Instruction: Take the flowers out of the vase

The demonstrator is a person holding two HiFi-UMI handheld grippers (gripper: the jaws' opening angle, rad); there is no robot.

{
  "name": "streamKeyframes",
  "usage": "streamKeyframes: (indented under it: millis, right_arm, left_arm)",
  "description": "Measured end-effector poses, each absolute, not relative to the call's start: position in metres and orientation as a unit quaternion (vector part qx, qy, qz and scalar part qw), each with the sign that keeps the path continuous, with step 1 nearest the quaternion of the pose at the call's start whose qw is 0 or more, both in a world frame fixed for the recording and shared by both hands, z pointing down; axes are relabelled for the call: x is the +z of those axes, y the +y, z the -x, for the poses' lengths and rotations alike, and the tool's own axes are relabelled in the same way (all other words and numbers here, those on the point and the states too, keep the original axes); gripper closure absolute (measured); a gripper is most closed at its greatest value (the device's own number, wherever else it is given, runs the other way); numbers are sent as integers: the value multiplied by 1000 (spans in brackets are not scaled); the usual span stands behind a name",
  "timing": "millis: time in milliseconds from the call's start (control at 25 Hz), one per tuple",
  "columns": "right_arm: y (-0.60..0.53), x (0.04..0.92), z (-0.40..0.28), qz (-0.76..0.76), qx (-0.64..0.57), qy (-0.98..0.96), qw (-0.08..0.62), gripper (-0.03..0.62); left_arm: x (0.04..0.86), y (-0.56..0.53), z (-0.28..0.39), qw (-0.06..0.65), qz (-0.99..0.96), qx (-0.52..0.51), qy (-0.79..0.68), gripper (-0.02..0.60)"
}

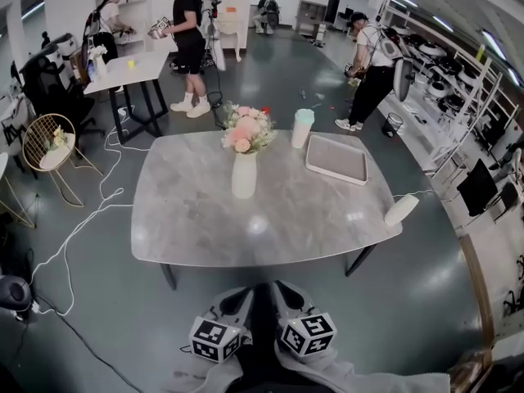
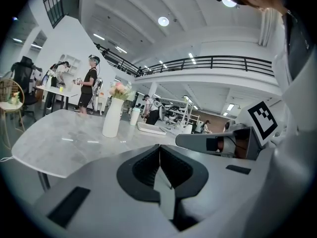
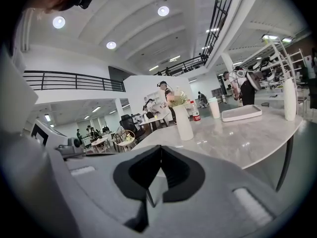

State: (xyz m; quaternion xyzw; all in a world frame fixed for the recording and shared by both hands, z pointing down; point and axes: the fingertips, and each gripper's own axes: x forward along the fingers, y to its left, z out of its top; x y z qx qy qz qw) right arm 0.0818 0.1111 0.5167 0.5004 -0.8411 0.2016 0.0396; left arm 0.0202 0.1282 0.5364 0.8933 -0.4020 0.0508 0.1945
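A white vase (image 1: 244, 175) stands upright near the far middle of the grey marble table (image 1: 270, 236), with a bunch of pink and white flowers (image 1: 247, 129) in it. Both grippers hang side by side below the table's near edge, well short of the vase. My left gripper (image 1: 235, 300) and my right gripper (image 1: 286, 295) are both shut with nothing between their jaws. The left gripper view shows its jaws (image 2: 159, 150) pressed together, with the vase (image 2: 112, 117) and flowers (image 2: 120, 89) far ahead. In the right gripper view the shut jaws (image 3: 161, 152) point toward the vase (image 3: 184, 123).
A grey tray (image 1: 336, 159) lies at the table's far right and a cup with a pale green lid (image 1: 303, 128) stands beside the flowers. A white oblong object (image 1: 401, 210) sits at the right edge. People stand behind the table. White cables (image 1: 90, 219) run over the floor at the left.
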Motion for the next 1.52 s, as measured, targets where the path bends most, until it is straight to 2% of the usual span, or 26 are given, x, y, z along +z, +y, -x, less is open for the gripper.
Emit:
streamKeyframes:
  millis: [640,1520]
  right_arm:
    - [57,520,-88,-506,199,-839,29,594]
    - [-124,516,-82,-472,201,-858,40,594]
  left_arm:
    - [541,65,-23,190,-895,57,-400,580]
    - [539,-110,-11,194,-873,55,-444,580]
